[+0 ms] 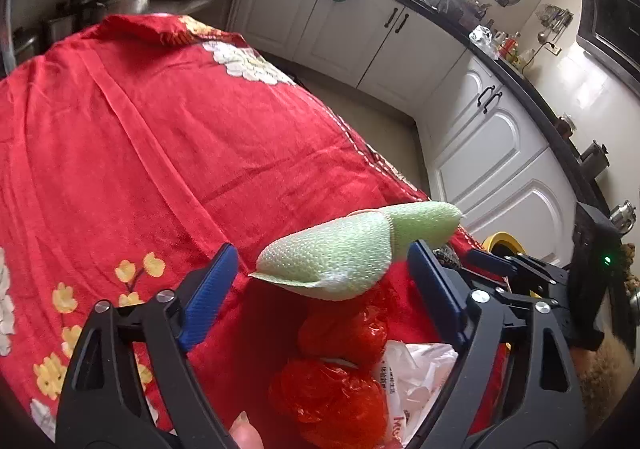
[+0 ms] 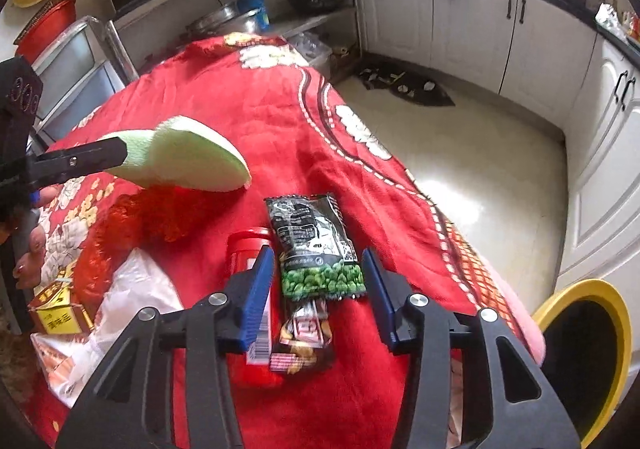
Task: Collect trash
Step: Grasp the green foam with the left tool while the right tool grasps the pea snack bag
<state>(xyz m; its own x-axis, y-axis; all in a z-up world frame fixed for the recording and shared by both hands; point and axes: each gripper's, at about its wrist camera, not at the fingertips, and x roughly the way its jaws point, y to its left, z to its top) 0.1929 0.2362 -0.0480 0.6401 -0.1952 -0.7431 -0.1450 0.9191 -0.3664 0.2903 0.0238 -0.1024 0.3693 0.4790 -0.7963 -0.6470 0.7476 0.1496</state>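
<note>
A pale green foam piece (image 1: 340, 253) hangs between the blue fingers of my left gripper (image 1: 320, 273), above the red cloth; in the right wrist view (image 2: 188, 157) it sticks out past that gripper's black finger. The jaws stand wide and I cannot tell whether they grip it. Under it lie red plastic bags (image 1: 340, 369) and a white plastic bag (image 1: 416, 373). My right gripper (image 2: 318, 281) is open, its fingers on either side of a black pea snack packet (image 2: 316, 245), with a red container (image 2: 248, 253) to the left.
A table under a red flowered cloth (image 1: 160, 153). A yellow-rimmed black bin (image 2: 588, 353) stands on the floor at the right. A yellow box (image 2: 60, 313) lies at the left. White kitchen cabinets (image 1: 480, 145) line the room.
</note>
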